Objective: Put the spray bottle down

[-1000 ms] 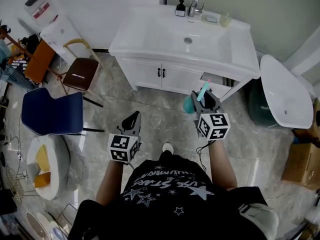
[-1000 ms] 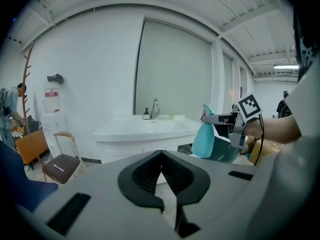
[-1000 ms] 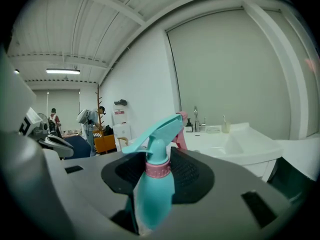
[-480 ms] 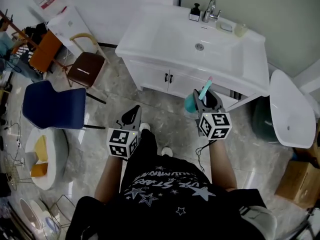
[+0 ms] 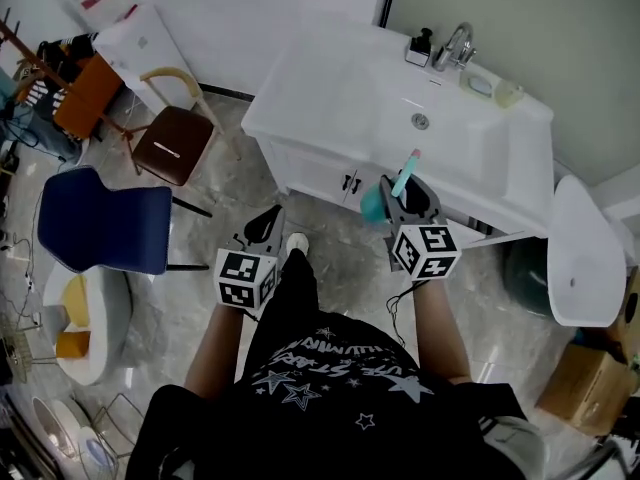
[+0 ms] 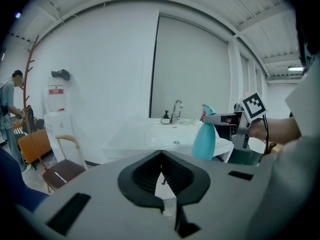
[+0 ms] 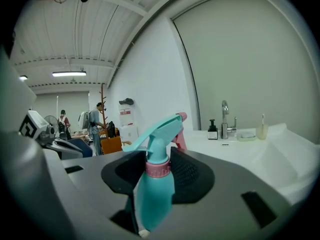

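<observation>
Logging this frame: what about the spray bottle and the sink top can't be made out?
1. Base of the spray bottle: cut off behind the jaws in the right gripper view, and hidden by the right gripper in the head view.
2. Its fill level: the body is opaque in every view.
3. Print on the pump bottle beside the faucet: too small in every view.
</observation>
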Available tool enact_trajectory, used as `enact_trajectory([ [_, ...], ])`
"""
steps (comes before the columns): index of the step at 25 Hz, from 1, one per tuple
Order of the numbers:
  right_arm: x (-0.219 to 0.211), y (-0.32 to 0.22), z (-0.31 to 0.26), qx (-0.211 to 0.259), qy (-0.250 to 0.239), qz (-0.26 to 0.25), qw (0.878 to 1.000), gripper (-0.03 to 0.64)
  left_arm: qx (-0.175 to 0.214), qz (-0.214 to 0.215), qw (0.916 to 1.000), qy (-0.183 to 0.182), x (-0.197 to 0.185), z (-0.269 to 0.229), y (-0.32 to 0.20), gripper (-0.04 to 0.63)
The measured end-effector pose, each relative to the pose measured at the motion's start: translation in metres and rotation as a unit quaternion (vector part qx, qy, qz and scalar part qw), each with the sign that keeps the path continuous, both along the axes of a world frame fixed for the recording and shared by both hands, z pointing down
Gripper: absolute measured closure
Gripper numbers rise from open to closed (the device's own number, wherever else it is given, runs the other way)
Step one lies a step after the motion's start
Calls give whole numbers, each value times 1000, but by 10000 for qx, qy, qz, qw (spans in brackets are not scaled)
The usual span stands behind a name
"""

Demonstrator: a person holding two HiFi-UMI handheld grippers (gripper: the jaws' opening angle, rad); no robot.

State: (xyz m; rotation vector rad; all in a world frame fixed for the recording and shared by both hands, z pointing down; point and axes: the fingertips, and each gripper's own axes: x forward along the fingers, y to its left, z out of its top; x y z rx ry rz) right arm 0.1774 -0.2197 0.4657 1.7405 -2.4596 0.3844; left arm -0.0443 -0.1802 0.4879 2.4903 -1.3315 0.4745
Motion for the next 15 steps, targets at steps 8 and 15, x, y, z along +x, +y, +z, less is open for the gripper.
enact_trajectory([
  [8,-64,-126,-23,154,-62,-227,9996,454,49,23,10000,71,-40,-7,-123,578],
  [15,-115,-210,-22,99,-73,-423,9990,455,-65,42,9999,104,-68,-5,-202,580],
])
